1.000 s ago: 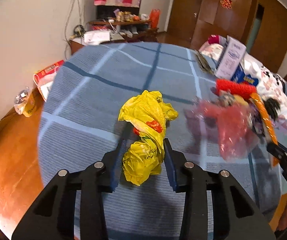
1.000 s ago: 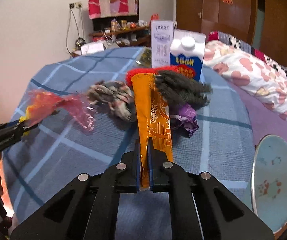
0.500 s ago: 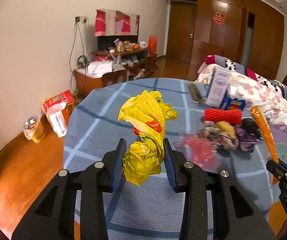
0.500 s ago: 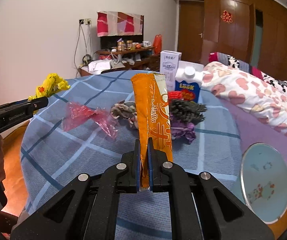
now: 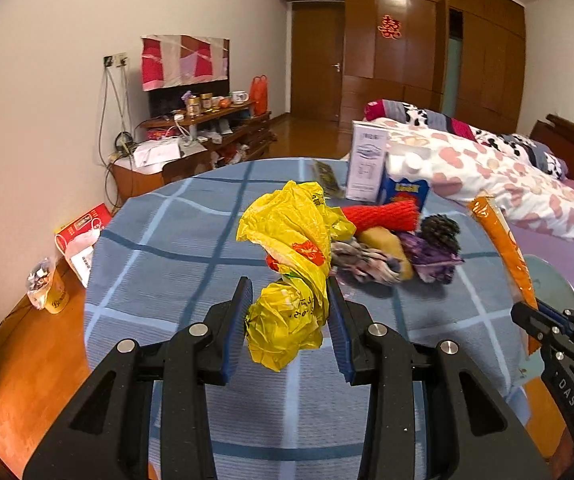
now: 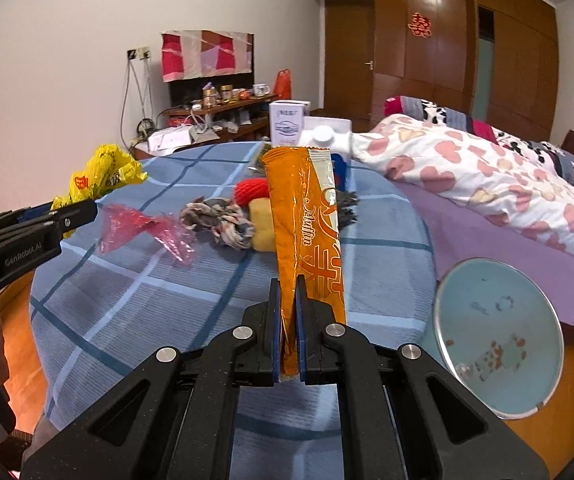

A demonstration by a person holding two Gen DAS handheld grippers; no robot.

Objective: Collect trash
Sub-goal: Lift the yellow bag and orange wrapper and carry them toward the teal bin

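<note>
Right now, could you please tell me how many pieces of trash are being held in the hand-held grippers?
2. The yellow plastic bag is clamped in the left hand-held gripper; the orange wrapper is pinched in the right hand-held gripper. Other litter lies on the table.

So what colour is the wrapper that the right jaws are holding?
Orange, with a pale panel along one side; the wrapper shows best in the right wrist view.

Pretty lived-in bedroom. A round table (image 6: 135,300) wore a blue checked cloth, and a bed (image 6: 487,184) with a heart-print quilt sat just beside it. A round mirror (image 6: 499,336) leaned near the table's edge. A cluttered wooden shelf (image 5: 207,120) stood against the white wall under a red and pink cloth (image 5: 185,60), with wooden wardrobe doors (image 6: 439,48) behind.
</note>
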